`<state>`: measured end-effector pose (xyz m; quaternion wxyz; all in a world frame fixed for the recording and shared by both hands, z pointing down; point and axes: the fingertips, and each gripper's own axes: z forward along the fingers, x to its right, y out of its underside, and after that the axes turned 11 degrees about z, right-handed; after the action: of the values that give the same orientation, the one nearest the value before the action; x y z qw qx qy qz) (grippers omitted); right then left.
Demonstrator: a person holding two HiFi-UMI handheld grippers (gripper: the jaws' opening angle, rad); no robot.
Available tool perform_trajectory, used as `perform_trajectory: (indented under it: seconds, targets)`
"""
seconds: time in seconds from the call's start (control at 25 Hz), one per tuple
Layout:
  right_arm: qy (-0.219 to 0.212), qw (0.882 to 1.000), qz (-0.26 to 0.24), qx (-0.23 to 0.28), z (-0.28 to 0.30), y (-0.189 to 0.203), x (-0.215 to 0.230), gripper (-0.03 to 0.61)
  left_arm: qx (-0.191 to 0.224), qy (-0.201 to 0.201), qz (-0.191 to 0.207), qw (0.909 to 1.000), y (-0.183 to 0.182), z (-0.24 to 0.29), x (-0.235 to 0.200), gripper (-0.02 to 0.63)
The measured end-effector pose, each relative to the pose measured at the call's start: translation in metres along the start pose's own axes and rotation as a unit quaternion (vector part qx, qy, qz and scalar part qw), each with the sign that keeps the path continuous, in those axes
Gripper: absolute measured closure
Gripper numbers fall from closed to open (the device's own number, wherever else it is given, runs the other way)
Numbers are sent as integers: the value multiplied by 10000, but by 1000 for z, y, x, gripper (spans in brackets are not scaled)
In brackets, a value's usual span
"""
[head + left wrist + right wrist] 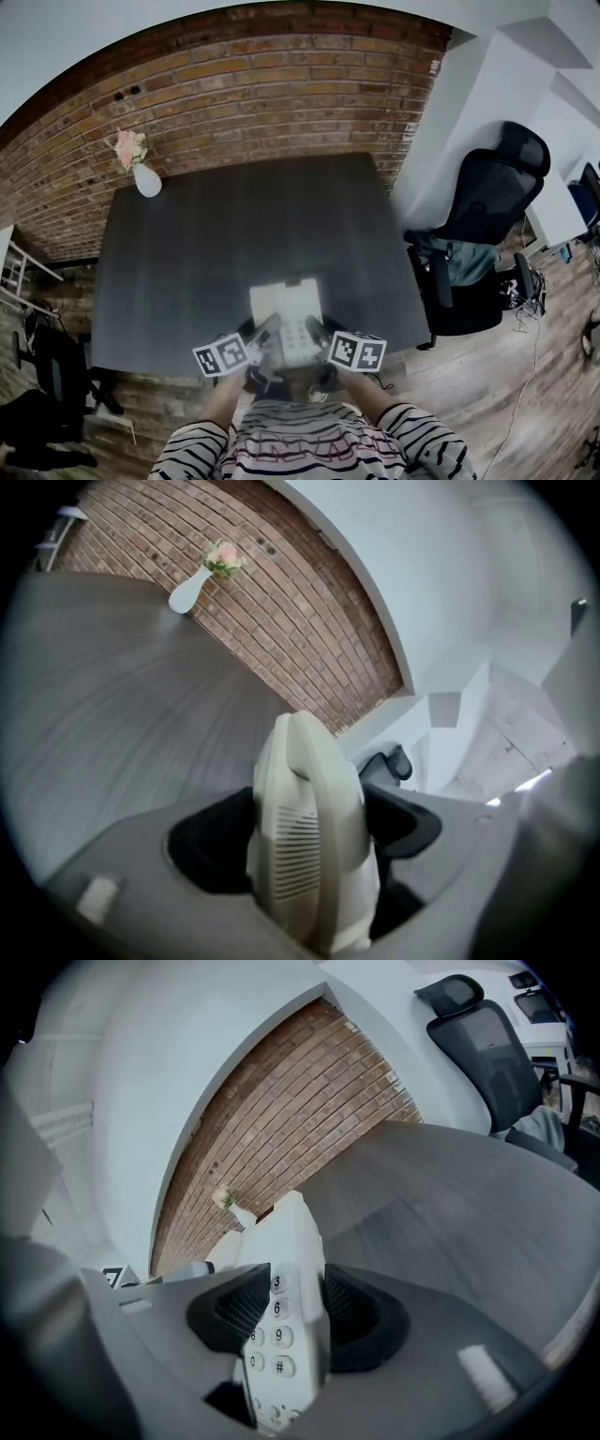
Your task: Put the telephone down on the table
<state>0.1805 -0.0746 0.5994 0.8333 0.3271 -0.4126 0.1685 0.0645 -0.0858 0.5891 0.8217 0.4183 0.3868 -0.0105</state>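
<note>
1. The cream-white plastic desk telephone [290, 321], with its handset and push-button keypad, sits at the bottom centre of the head view. It is over the near edge of the dark grey wood-grain counter [234, 234].
2. The left gripper [265, 336] is clamped on the telephone's handset side. Its own view shows the ribbed cream casing wedged between the two black pads.
3. The right gripper [321, 336] is clenched on the keypad side, with the number keys showing between its pads.
4. The telephone therefore lies between the two grippers, each equally near it. Its long axis runs up the head view, from the person toward the brick wall.
5. I cannot tell whether its base touches the counter. Both gripper views look tilted, which suggests it is held just above the surface.
6. The coming move looks like a joint one: level the telephone and lower it onto the bare counter ahead.
7. The white vase of pink flowers [145, 178] stands well apart, at the counter's upper-left corner.
</note>
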Motion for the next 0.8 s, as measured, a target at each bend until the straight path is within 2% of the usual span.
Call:
perform_trajectory:
  seconds: [0.32, 0.8]
  targets:
    - [-85, 9999, -77, -69, 80, -29, -28, 400, 97, -154, -71, 9998, -63, 22, -58, 252]
    - [-152, 9998, -104, 82, 195, -98, -62, 400, 157, -70, 83, 9998, -169, 81, -128, 252]
